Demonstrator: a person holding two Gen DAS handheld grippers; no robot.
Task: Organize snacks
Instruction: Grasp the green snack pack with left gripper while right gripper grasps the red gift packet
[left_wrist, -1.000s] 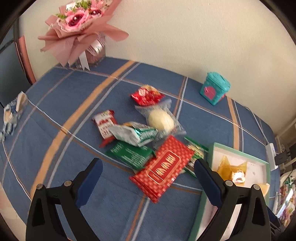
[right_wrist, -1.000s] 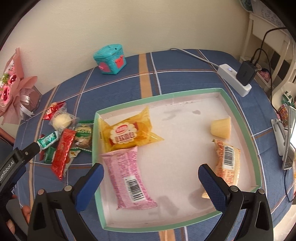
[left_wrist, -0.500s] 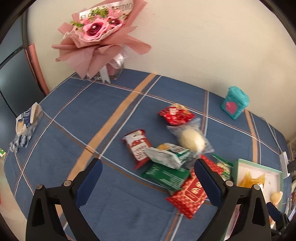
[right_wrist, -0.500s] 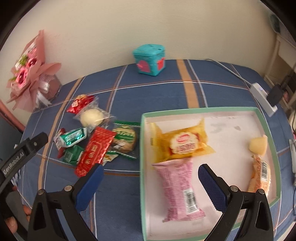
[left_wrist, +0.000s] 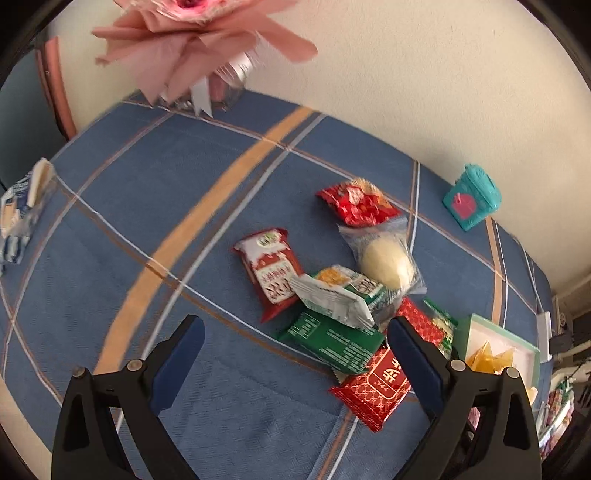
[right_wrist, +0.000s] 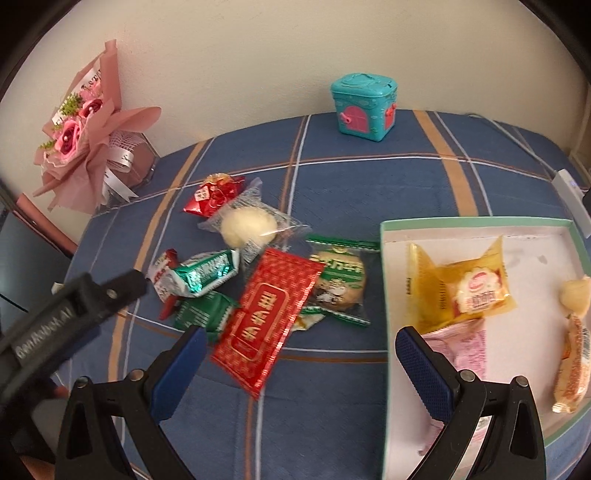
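Note:
A heap of snack packets lies on the blue plaid cloth: a long red packet (right_wrist: 267, 317), a green biscuit packet (right_wrist: 341, 280), a clear-wrapped white bun (right_wrist: 247, 226), a silver-green packet (right_wrist: 201, 273) and a small red packet (right_wrist: 214, 194). A green-rimmed white tray (right_wrist: 476, 222) at the right holds a yellow cake packet (right_wrist: 458, 288), a pink packet (right_wrist: 467, 341) and others. My right gripper (right_wrist: 297, 365) is open and empty, above the cloth between heap and tray. My left gripper (left_wrist: 291, 354) is open and empty, just before the heap (left_wrist: 334, 295).
A pink bouquet (right_wrist: 81, 136) stands at the far left by the wall. A teal toy box (right_wrist: 364, 105) sits at the back. A white power strip (right_wrist: 567, 182) lies at the far right. A blue-white packet (left_wrist: 20, 210) lies at the cloth's left edge.
Both grippers have moved left, away from the tray and toward the heap. The right view now centres on the long red packet; the tray has slid to the right edge.

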